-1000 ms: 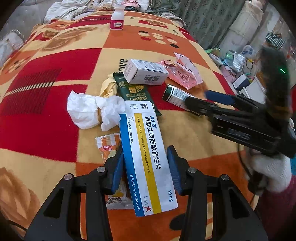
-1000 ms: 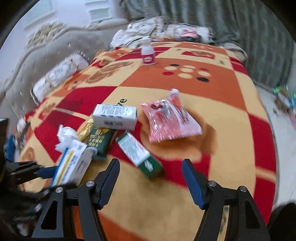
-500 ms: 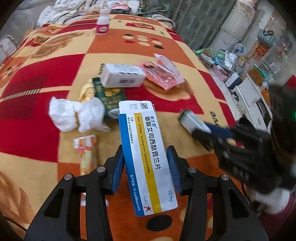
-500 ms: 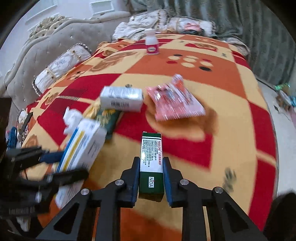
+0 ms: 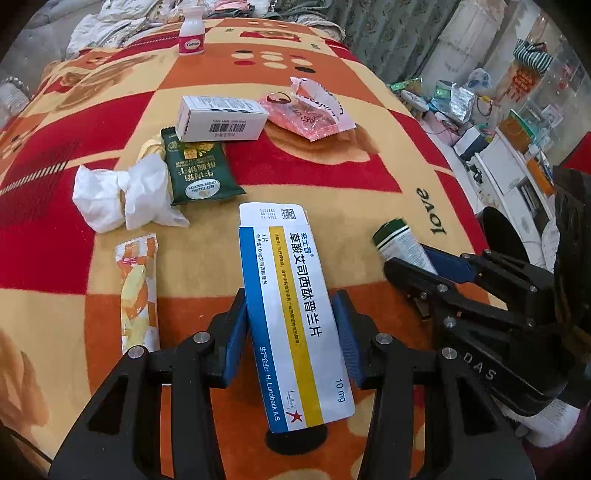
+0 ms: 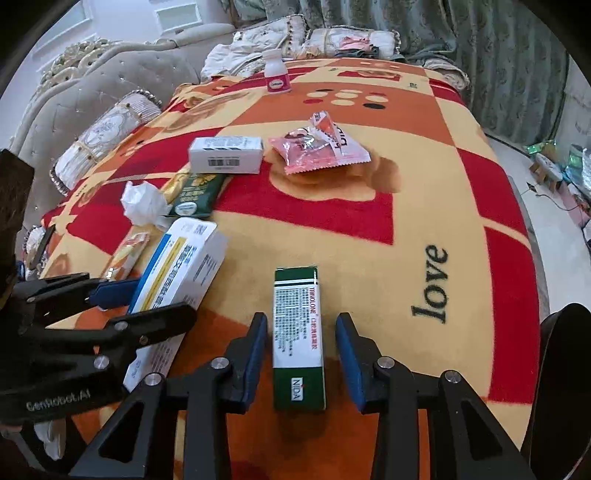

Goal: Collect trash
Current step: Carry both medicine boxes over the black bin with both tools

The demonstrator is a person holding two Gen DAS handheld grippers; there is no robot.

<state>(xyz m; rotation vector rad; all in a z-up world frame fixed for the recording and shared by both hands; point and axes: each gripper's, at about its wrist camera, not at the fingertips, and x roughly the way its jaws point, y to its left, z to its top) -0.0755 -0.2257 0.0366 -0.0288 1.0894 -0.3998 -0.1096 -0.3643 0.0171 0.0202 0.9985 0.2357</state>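
While left tool clamps blue-yellow medicine box, right tool just opening, pads clear of green box.

My left gripper: fingers clamped on the medicine box, pitched down.
My right gripper: fingers just opening, green box loose between them.

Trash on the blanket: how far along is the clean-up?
Nothing shows as binned yet. In hand: the left gripper clamps the blue-and-yellow medicine box; the green box sits between the jaws of the right gripper, which have just been opening and stand clear of it. Left on the blanket: crumpled tissue, green biscuit wrapper, white box, pink packet, orange snack wrapper and white bottle.
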